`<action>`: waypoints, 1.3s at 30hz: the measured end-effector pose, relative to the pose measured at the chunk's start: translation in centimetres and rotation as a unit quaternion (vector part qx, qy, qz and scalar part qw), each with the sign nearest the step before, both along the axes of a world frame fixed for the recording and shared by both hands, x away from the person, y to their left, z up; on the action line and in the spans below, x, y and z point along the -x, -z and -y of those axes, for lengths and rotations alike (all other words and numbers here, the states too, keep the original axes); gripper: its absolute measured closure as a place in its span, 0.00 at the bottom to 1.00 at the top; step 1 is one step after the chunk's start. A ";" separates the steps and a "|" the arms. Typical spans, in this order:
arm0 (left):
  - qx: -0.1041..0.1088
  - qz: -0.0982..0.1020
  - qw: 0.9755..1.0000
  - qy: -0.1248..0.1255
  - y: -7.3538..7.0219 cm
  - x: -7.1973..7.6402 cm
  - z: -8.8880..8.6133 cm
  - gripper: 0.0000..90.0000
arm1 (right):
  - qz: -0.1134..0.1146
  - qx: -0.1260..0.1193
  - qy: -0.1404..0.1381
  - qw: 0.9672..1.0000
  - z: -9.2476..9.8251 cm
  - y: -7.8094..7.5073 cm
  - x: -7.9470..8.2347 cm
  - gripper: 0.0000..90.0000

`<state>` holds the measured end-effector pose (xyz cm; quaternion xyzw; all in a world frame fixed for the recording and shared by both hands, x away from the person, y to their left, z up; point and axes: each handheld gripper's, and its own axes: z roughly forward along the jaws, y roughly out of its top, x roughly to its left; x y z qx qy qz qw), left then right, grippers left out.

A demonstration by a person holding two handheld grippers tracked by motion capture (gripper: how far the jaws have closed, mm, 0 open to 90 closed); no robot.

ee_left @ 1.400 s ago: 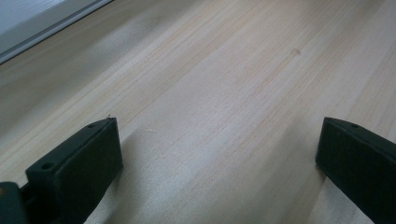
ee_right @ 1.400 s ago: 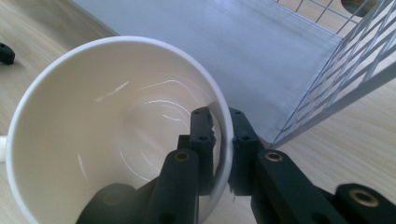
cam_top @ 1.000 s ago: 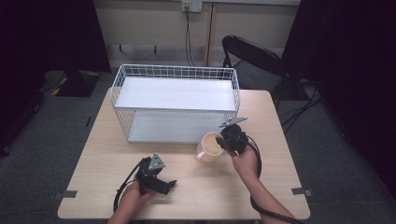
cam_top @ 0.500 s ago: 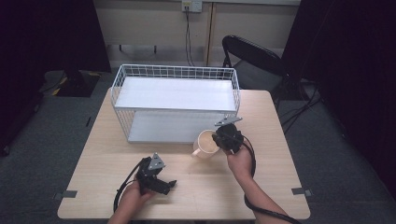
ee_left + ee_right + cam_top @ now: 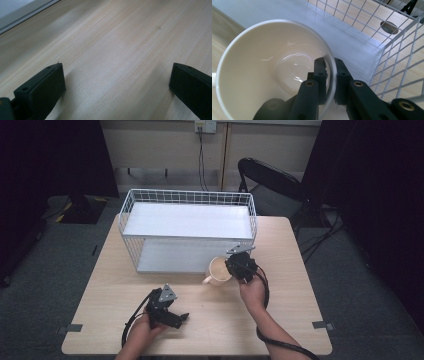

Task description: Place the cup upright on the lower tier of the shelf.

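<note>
A pale wooden tabletop (image 5: 295, 270) stands on grey carpet in a dim room, with a black chair (image 5: 272, 182) behind it and a cream wall at the back. On the far half of the tabletop sits a white wire rack (image 5: 187, 227) with a white upper shelf and a lower shelf that is open toward the person.

The right gripper (image 5: 239, 265) is clamped on the wall of a cream mug (image 5: 218, 270) at the rack's front right corner, just at the edge of the lower shelf. In the right gripper view its jaws pinch the mug's rim (image 5: 331, 75), one jaw inside the bowl and one outside, and the mug (image 5: 262, 70) is tilted so that its glossy inside faces the camera; the rack's lower shelf and wire side (image 5: 392, 60) lie right behind it. From the high view the mug's handle points toward the near left.

The left gripper (image 5: 170, 315) rests low near the front left of the tabletop, well apart from the mug. Its jaws stand wide apart in the left gripper view (image 5: 117, 82), with bare wood between them.
</note>
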<state>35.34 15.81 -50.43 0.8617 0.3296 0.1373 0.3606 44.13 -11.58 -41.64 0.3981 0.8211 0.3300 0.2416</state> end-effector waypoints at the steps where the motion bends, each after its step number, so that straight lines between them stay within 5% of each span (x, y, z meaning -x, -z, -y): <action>1: 0.000 0.000 1.000 0.000 0.0 0.0 0.0 0.00 | 0.002 -0.001 0.001 1.000 -0.1 0.0 -0.1 0.93; 25: 0.000 0.000 1.000 0.000 0.0 0.0 0.0 0.00 | 0.032 0.004 0.029 0.999 -1.4 1.0 -1.2 0.92; 39: 0.000 0.000 1.000 0.000 0.0 0.0 0.0 0.00 | 0.029 -0.004 0.040 0.999 -1.5 0.9 -2.0 0.92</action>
